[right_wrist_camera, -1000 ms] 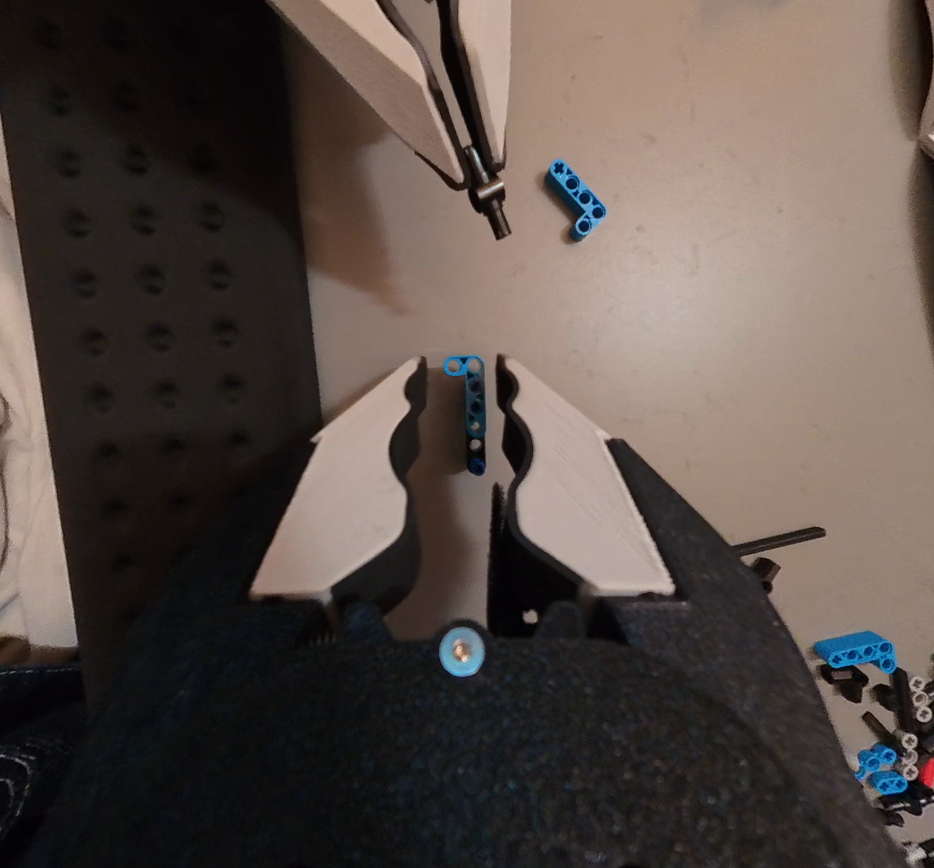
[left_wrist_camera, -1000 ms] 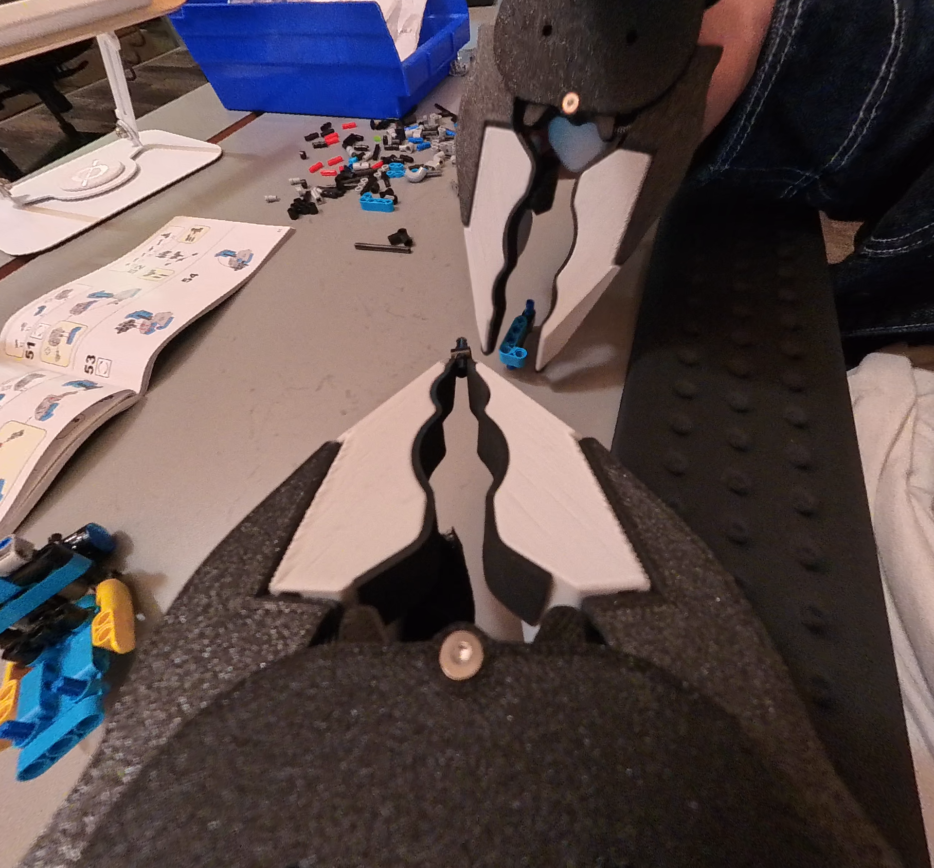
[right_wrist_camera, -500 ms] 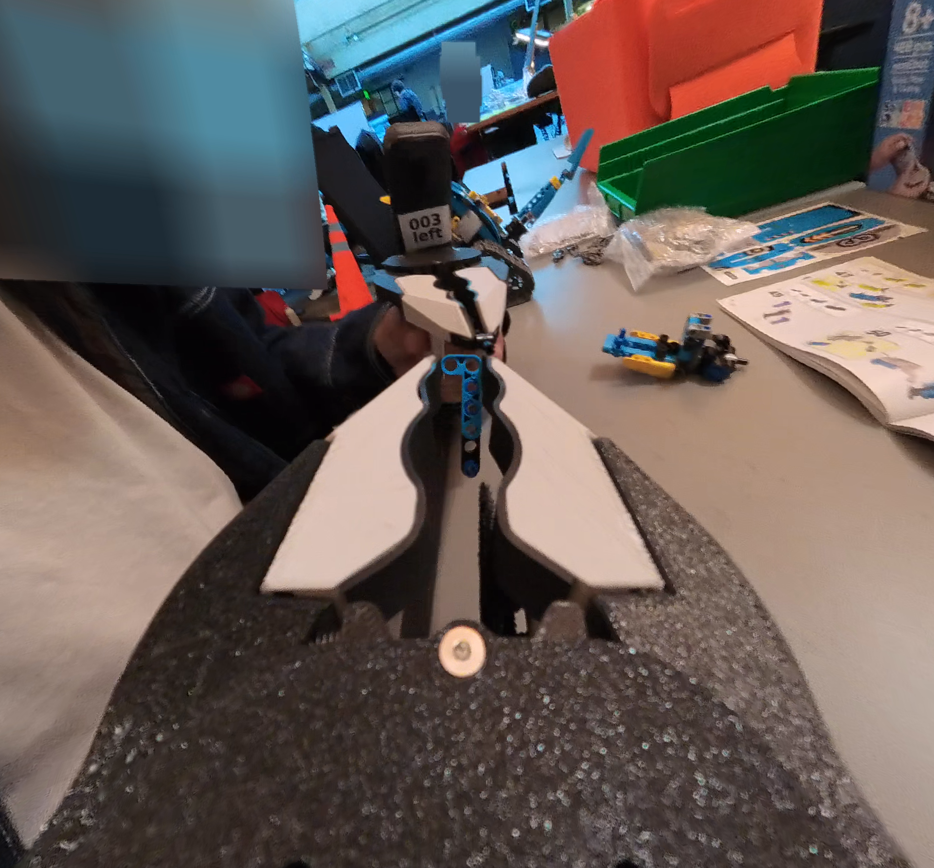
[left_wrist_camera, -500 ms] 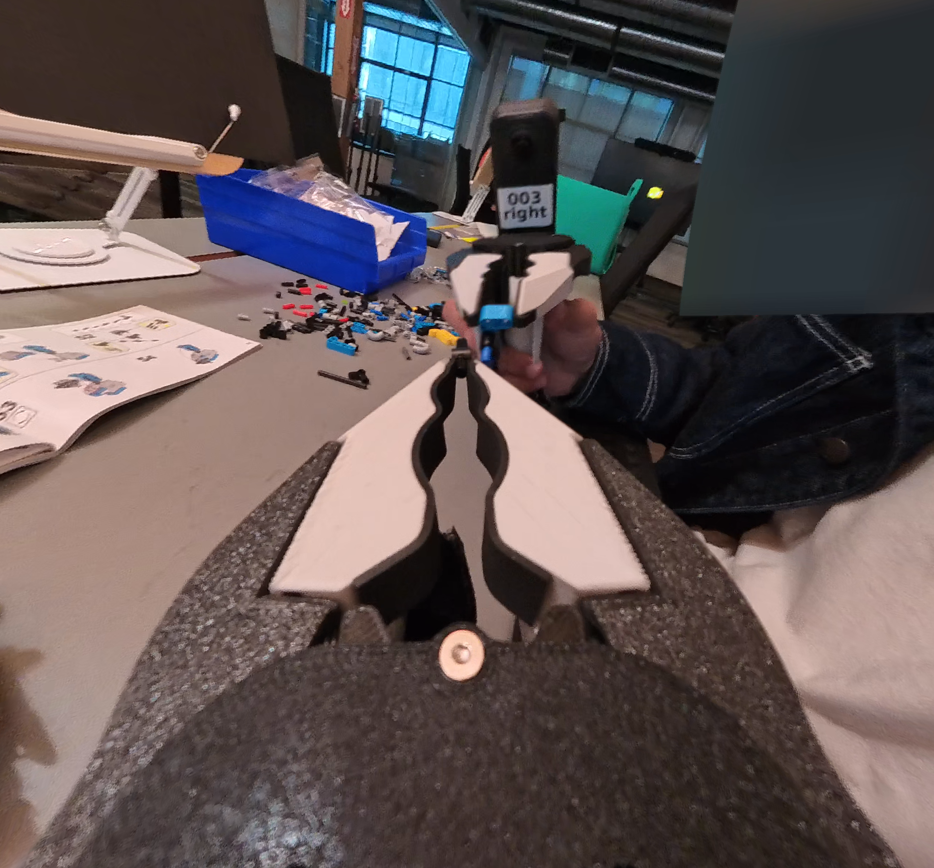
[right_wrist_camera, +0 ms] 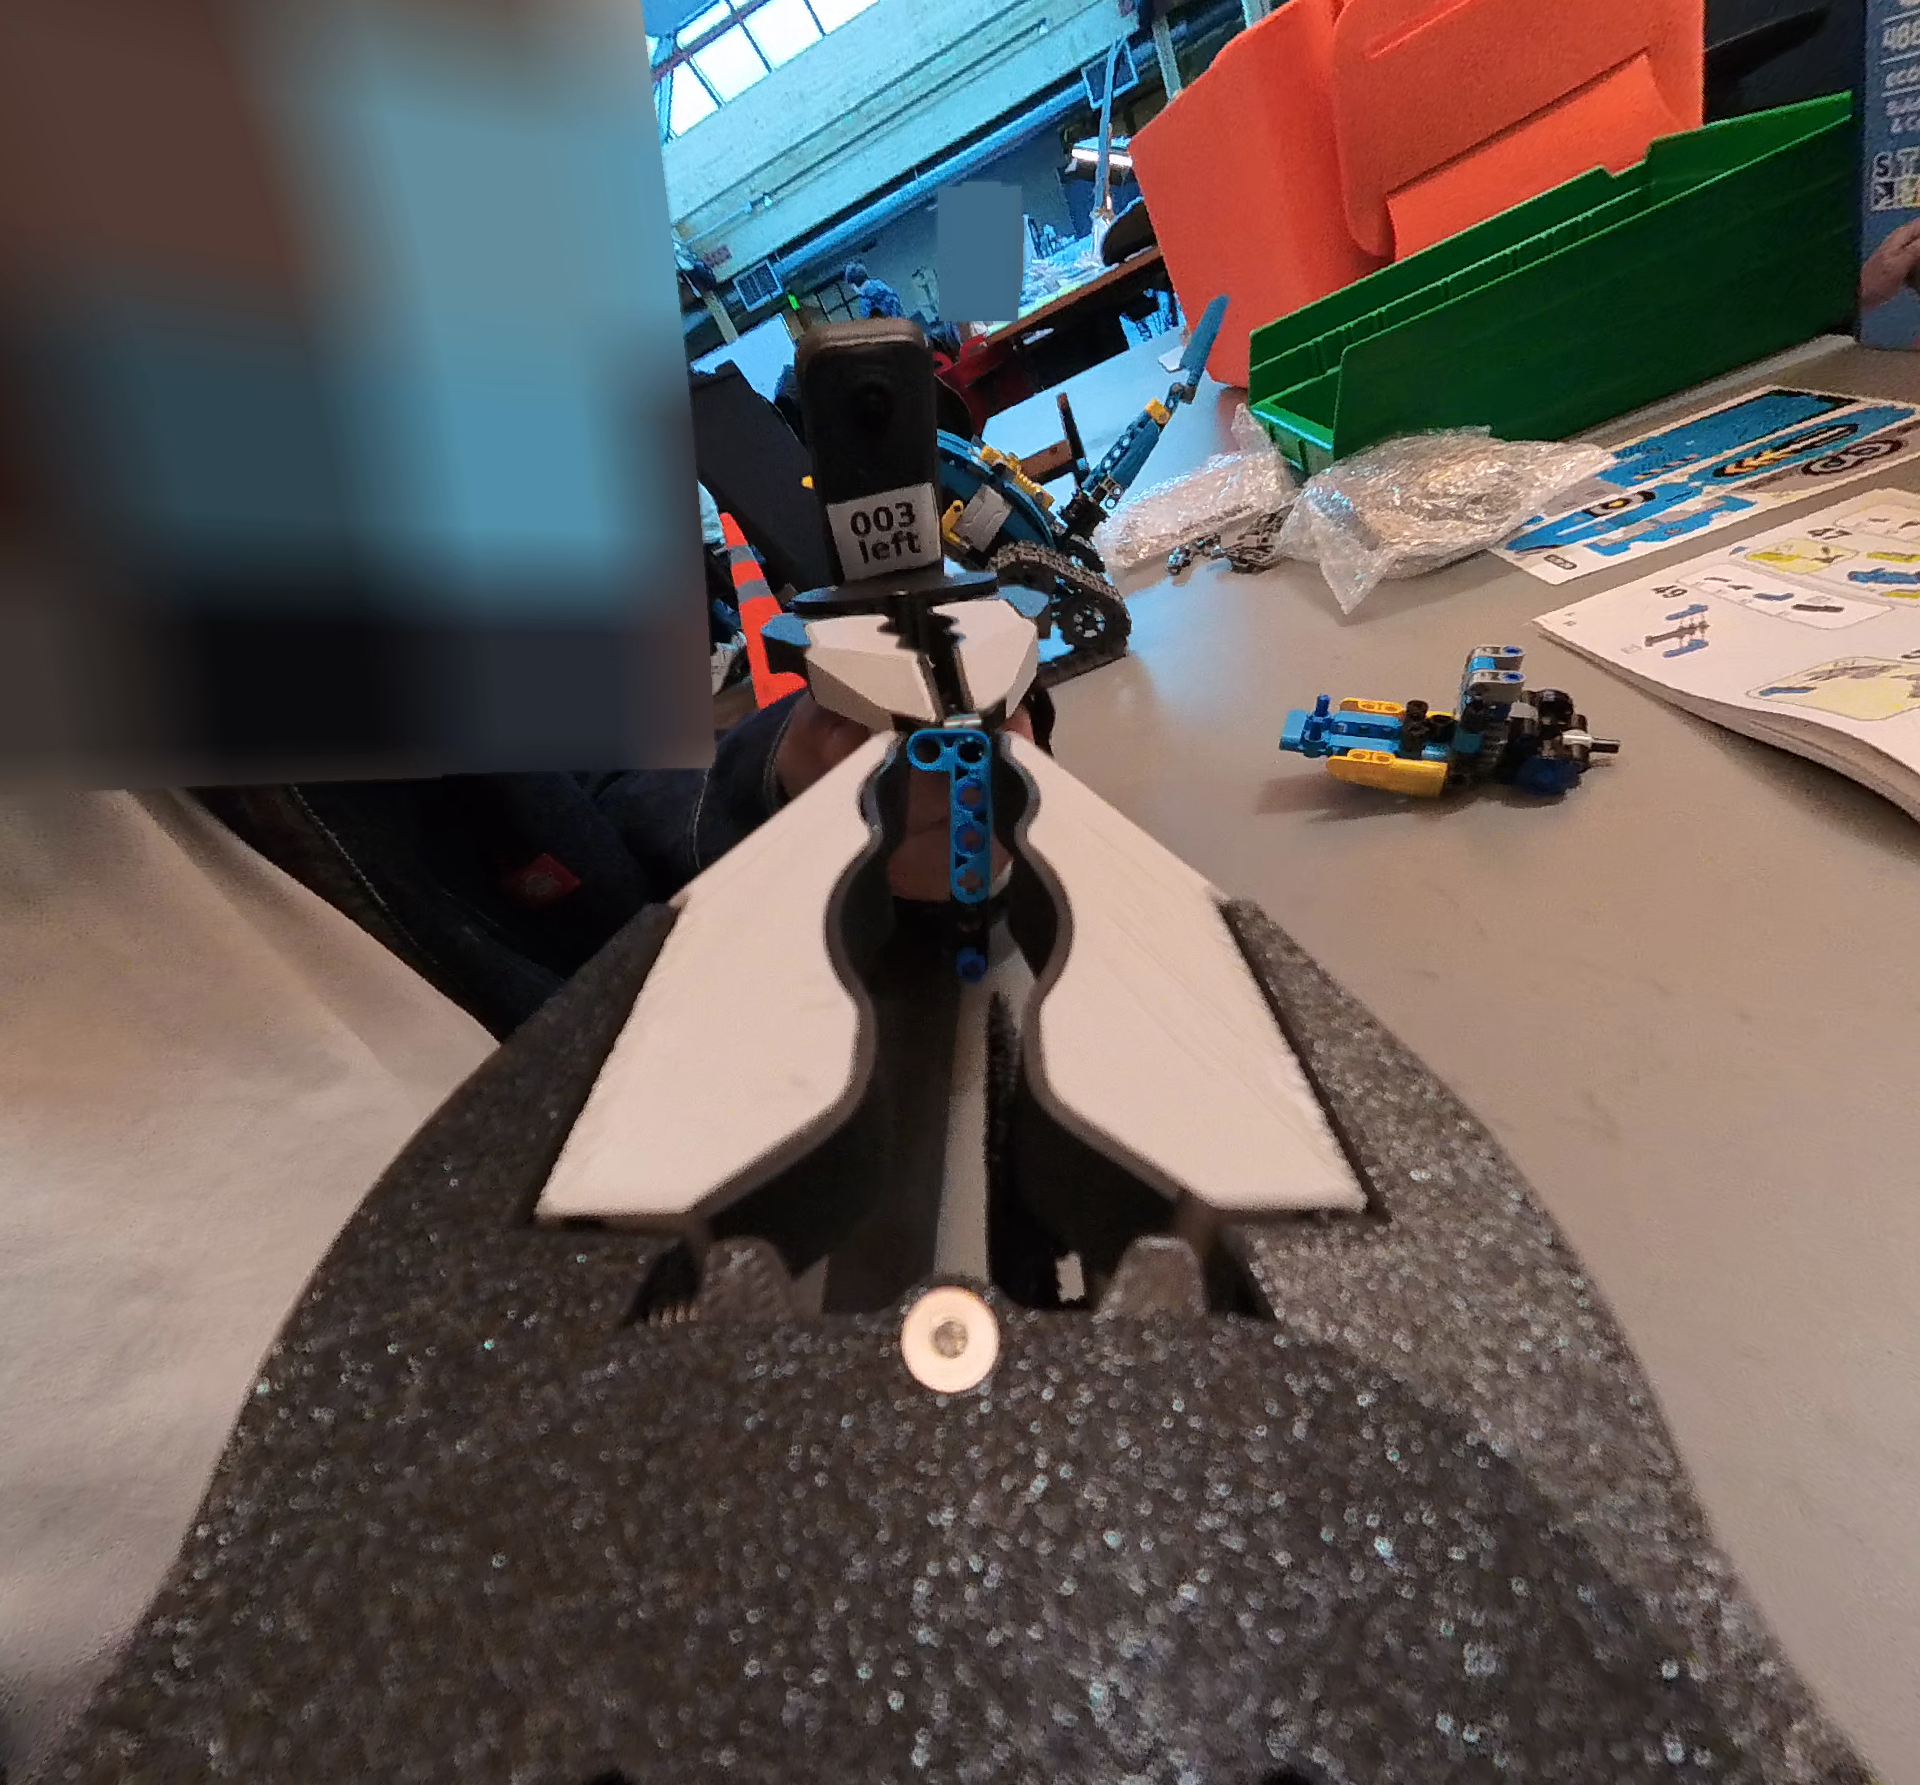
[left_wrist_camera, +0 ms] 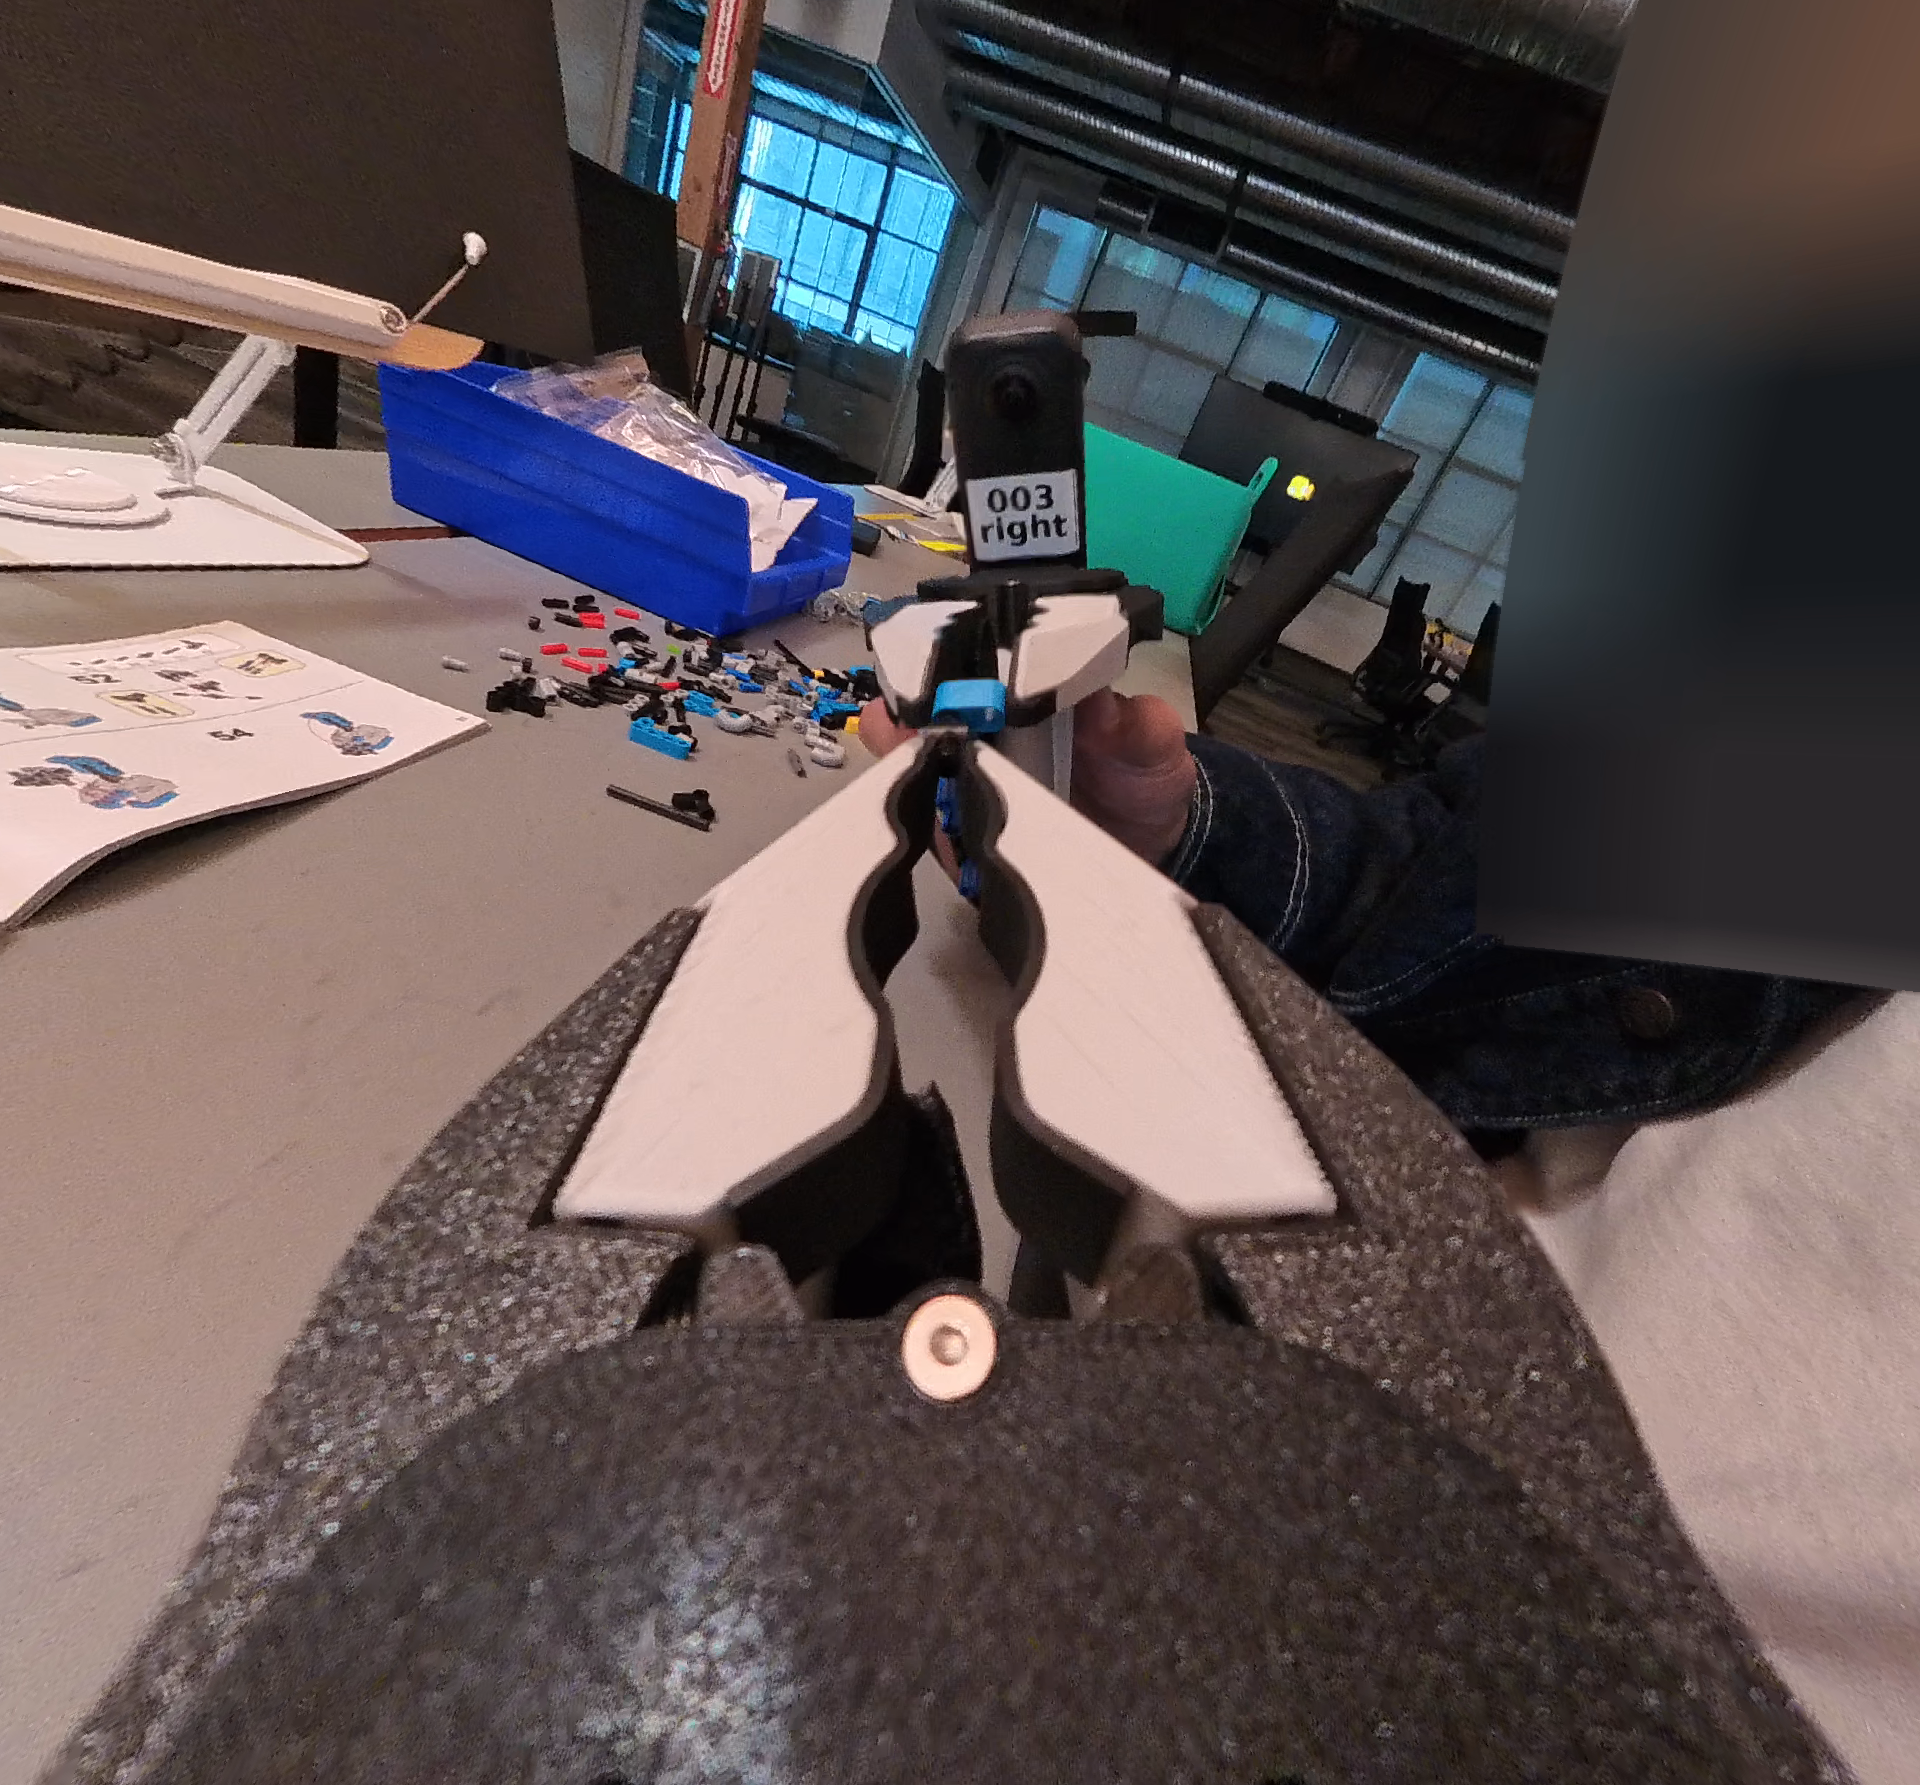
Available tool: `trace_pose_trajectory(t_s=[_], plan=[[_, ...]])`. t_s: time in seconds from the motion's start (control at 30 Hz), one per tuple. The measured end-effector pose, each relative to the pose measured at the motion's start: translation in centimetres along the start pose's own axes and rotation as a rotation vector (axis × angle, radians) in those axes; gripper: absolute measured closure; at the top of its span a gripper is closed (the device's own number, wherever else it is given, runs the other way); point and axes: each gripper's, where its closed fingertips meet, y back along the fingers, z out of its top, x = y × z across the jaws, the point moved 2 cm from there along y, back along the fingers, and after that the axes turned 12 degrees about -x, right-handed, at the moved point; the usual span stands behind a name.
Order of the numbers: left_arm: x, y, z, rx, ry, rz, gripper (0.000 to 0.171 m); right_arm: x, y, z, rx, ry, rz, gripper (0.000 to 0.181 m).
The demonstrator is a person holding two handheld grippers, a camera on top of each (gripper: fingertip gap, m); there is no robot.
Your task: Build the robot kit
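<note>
Both grippers are raised above the grey table (left_wrist_camera: 312,1008) and point at each other, tip to tip. My left gripper (left_wrist_camera: 948,748) is shut on a small black pin (left_wrist_camera: 948,744) that sticks out of its tips. My right gripper (right_wrist_camera: 948,748) is shut on a blue L-shaped beam with holes (right_wrist_camera: 968,821), held upright with its short arm on top. The right gripper (left_wrist_camera: 968,686) faces the left wrist view with the blue beam (left_wrist_camera: 966,702) in its tips. The left gripper (right_wrist_camera: 940,686) faces the right wrist view, and its pin (right_wrist_camera: 964,719) sits at the beam's top edge.
A blue bin (left_wrist_camera: 623,509) with plastic bags, a pile of loose small pieces (left_wrist_camera: 675,675), a black axle (left_wrist_camera: 660,805) and an open booklet (left_wrist_camera: 208,727) lie to the left. A small blue and yellow model (right_wrist_camera: 1434,738), a green bin (right_wrist_camera: 1558,312) and an orange bag (right_wrist_camera: 1455,104) are to the right. Less than 4 cm separates the two grippers' tips.
A second ago both grippers pointed down at the table, the right around the blue beam. The right has shut on it, both have lifted, turned to face each other and closed in.
</note>
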Motion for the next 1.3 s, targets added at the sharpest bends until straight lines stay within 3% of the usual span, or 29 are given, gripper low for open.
trace_pose_trajectory(t_s=[0.27,0.43,0.6,0.73,0.8,1.1,1.3], plan=[[0.7,-0.7,0.3,-0.116,0.097,0.099,0.168,-0.9,0.1,1.2,-0.161,-0.186,0.008,0.167],[1.0,-0.8,0.2,-0.134,0.107,0.125,0.169,-1.2,0.1,1.1,-0.174,-0.225,0.008,0.167],[1.2,-0.7,0.2,-0.138,0.154,0.114,0.169,-1.3,0.1,0.5,-0.105,-0.152,-0.025,0.167],[0.7,-0.9,0.3,-0.148,0.087,0.118,0.168,-1.1,0.0,1.3,-0.219,-0.313,0.040,0.167],[0.7,-0.9,0.4,-0.152,0.089,0.120,0.168,-1.1,-0.1,1.4,-0.227,-0.311,0.035,0.167],[1.0,-0.9,0.1,-0.143,0.121,0.124,0.168,-1.2,0.0,0.9,-0.184,-0.277,0.017,0.167],[1.5,-0.9,0.4,-0.193,0.246,0.106,0.171,-1.0,-0.8,-0.5,-0.096,-0.252,0.011,0.168]])
